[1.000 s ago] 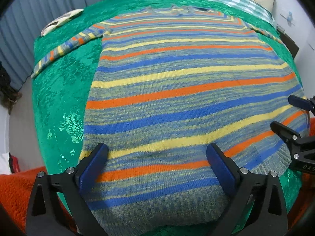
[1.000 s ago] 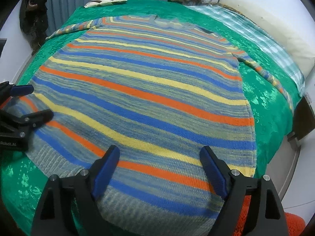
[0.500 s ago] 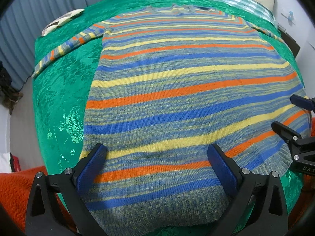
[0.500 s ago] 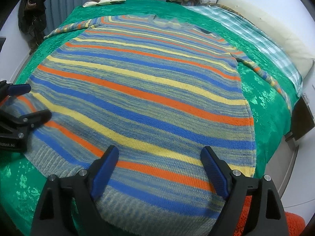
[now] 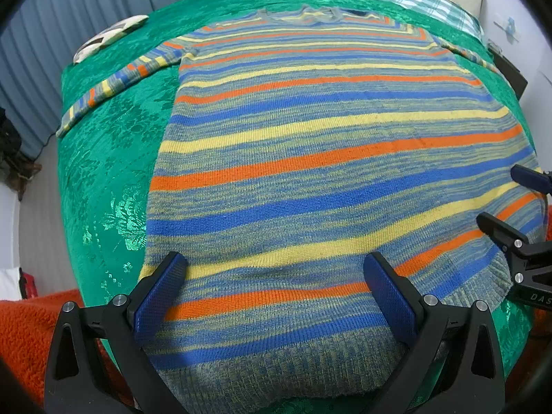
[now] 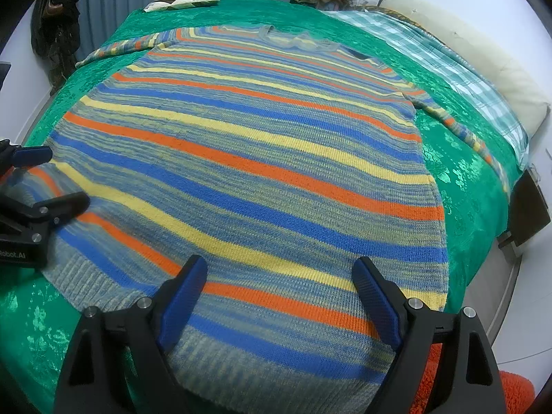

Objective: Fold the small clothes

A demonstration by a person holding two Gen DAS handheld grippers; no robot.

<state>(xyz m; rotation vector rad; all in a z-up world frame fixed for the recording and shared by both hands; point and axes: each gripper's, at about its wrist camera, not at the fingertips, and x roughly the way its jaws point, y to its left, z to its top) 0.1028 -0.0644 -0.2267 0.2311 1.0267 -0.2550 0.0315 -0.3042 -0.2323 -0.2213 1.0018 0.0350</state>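
A striped knitted sweater (image 5: 310,172) in blue, orange, yellow and grey lies flat, spread on a bed covered with a green patterned bedspread (image 5: 103,179). Its long axis runs away from the cameras: the ribbed hem is nearest, the neckline (image 5: 303,13) farthest, toward a checked cloth (image 6: 448,65) and a cream pillow (image 6: 500,79). Both sleeves stretch out sideways.

The left hand-held gripper (image 5: 276,276) hovers over the hem's left part, jaws wide apart, with only flat fabric beneath and nothing gripped. The right hand-held gripper (image 6: 277,279) is over the hem's right part, also spread wide and holding nothing. Whether the fingertips touch the knit cannot be told. Each gripper appears at the edge of the other's view, side by side along the hem.
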